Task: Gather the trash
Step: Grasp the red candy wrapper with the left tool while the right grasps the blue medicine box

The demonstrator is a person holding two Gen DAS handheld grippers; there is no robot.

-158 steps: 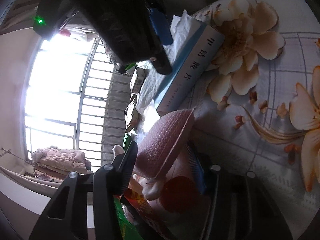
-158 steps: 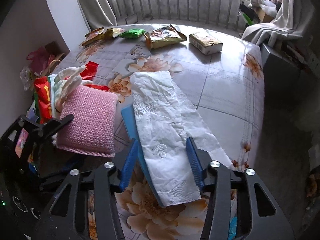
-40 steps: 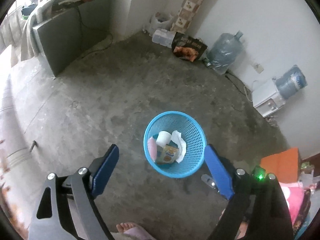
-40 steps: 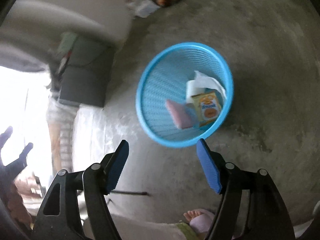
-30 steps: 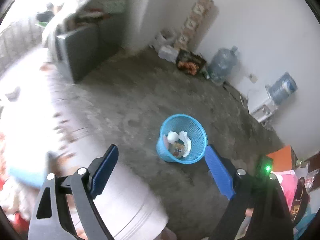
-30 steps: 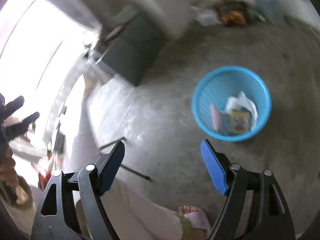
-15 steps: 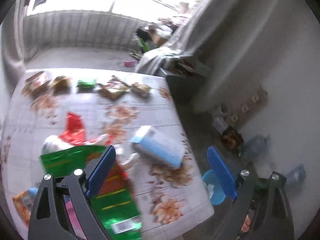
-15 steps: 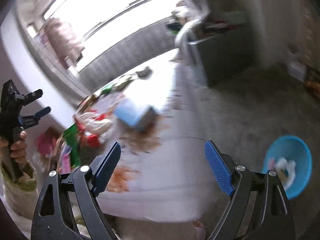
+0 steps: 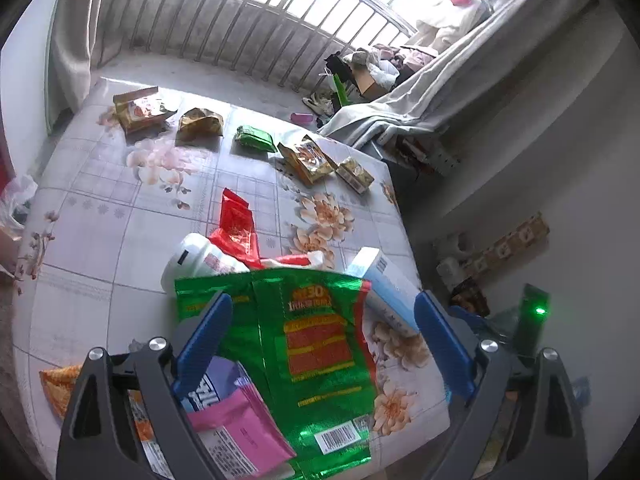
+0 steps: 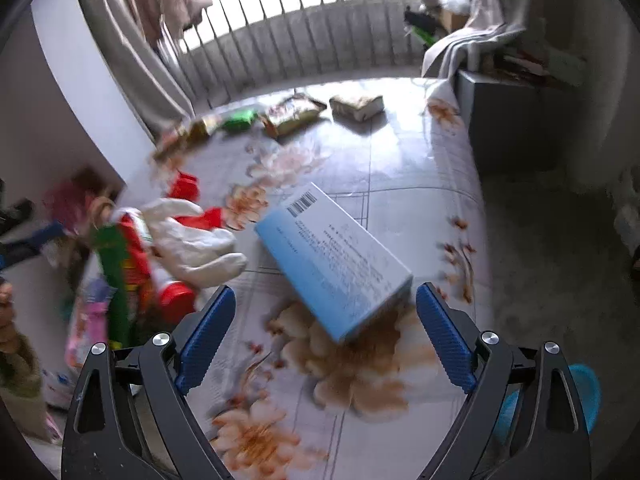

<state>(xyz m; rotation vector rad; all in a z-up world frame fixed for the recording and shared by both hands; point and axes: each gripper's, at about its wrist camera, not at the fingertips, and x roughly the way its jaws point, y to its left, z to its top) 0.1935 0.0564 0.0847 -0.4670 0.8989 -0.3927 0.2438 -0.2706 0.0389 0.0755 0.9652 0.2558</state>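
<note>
Jaws wide on both the left gripper point(image 9: 322, 344) and right gripper point(image 10: 324, 334); green foil wrapper point(image 9: 316, 344), beside the blue box point(image 10: 334, 260), looks light, crinkly, slippery—pinch an edge.

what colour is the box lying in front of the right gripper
Light blue, with a white side bearing a barcode and print. The box shows best in the right wrist view.
</note>
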